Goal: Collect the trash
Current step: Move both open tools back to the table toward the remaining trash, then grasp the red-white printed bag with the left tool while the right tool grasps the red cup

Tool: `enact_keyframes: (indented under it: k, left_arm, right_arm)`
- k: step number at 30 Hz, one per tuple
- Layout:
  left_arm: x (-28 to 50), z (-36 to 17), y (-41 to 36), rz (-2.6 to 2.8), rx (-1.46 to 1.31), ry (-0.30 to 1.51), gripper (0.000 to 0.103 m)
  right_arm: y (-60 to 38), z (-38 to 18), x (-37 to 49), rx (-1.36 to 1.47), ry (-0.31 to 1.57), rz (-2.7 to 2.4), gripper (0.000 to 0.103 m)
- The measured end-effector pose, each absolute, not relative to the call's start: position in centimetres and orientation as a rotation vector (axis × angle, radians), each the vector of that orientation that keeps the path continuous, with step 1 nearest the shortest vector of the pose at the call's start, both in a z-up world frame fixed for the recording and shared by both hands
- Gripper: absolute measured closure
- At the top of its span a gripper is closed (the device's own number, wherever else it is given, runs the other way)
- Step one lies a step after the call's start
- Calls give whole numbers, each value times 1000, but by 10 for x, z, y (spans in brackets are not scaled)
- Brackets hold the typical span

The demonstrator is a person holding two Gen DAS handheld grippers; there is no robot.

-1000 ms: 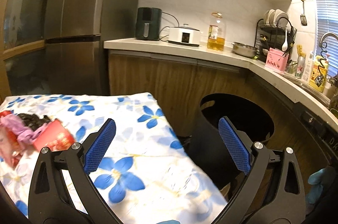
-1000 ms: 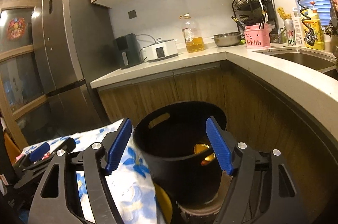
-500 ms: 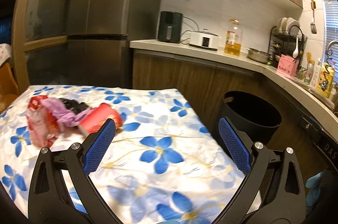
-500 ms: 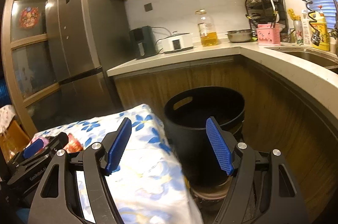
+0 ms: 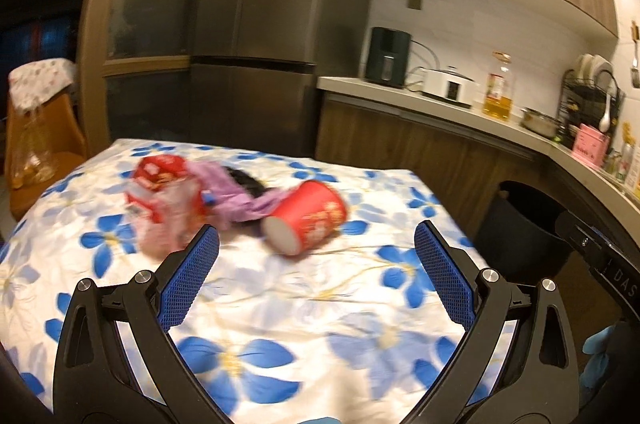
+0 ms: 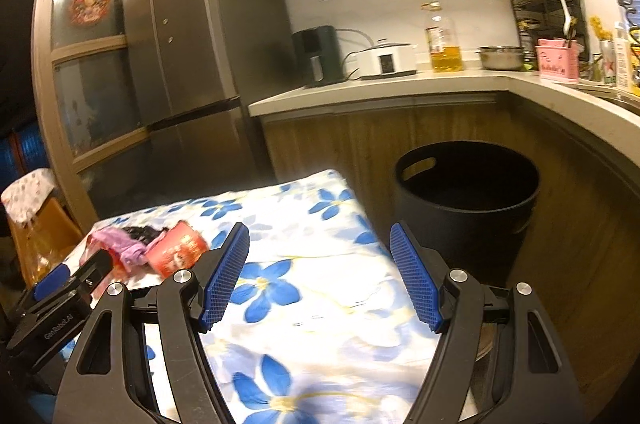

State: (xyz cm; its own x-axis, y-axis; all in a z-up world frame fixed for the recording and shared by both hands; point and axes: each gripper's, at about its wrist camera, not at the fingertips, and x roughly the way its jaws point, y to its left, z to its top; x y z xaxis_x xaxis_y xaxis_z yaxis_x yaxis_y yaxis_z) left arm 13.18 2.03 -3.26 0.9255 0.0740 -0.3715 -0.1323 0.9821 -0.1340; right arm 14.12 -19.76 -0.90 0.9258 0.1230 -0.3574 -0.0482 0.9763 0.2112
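Trash lies on the flowered tablecloth [image 5: 304, 308]: a red paper cup [image 5: 308, 216] on its side, a purple wrapper [image 5: 236, 192], a black scrap [image 5: 244, 178] and a red snack packet [image 5: 160, 180]. My left gripper [image 5: 316, 244] is open just short of the cup, nothing between its blue pads. My right gripper [image 6: 319, 244] is open over the table's right part, empty. In the right wrist view the cup [image 6: 178, 252] and purple wrapper [image 6: 120, 244] lie far left, beside the left gripper's body [image 6: 60, 300]. A black bin [image 6: 468, 208] stands on the floor to the right of the table.
A dark fridge [image 5: 256, 24] stands behind the table. The counter [image 6: 400, 84] holds an air fryer, a white cooker, an oil bottle [image 6: 442, 44], a steel bowl and a dish rack. An orange chair [image 5: 36, 144] with a cloth and bag stands at the left.
Both grippers have swung left from the bin toward the table. The trash pile has come to the middle of the left view; the bin has slid to the right edge. Both stay open.
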Motion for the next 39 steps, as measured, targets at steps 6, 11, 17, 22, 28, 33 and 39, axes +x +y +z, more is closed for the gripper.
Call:
enact_keyframes:
  k: [6,11,17,22,28,33,39]
  left_arm:
    - [125,-42,61,189,-184,373,7]
    - [124,-50,93,253,-214,382,7]
    - [127,-57,120,296,-242,385,7]
    - [134,-57,135,315,-243,370,7]
    - [144,-57,150,318,-253,354,7]
    - [151,-59,158,306,-268,361,7]
    - [160,-62,165,286,-292,378,7]
  right_arm:
    - [-155,-23,155,172,425,166,31]
    - [-117,-36,169,163,467,241,31]
    - [-74,-44,195,163,495,307,31]
    - [-44,-49,218,168,501,322,31]
    - [-20,-60,245,195,543,327,31]
    - [-5,-66,258,198,572,325,31]
    - [3,-75,270,188,622,306,32]
